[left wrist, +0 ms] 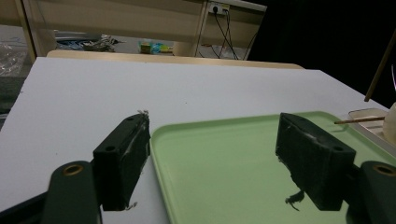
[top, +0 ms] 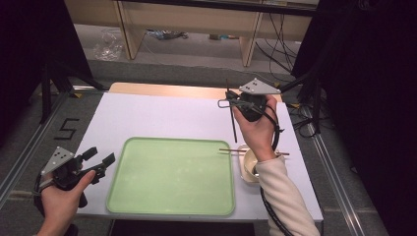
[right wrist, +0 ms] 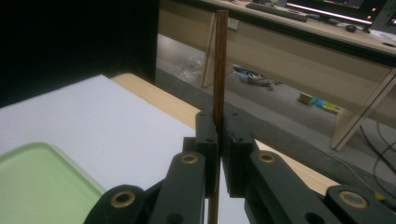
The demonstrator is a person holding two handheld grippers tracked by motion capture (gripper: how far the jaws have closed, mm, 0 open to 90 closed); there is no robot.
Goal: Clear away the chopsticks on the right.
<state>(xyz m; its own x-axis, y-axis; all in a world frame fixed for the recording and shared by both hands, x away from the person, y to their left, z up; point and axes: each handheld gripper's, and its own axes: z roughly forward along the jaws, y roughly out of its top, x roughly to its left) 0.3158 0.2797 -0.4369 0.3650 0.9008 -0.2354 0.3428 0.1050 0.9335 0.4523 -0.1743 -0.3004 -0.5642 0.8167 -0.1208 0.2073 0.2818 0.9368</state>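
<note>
Lying flat just ahead of the left gripper (top: 98, 162), whose jaws stand wide apart and empty, is the green tray (top: 147, 196). Up beyond its far right corner, the right gripper (top: 231, 104) pinches one chopstick (right wrist: 219, 60) between closed jaws. That stick looks light, stiff and slick, so it may pivot; a mid-length hold seems safest. Its mate (top: 231, 150) rests across the small dish (top: 248, 164) below that hand.

bowl (top: 249, 167) half hidden behind sleeve (top: 285, 196)
</note>
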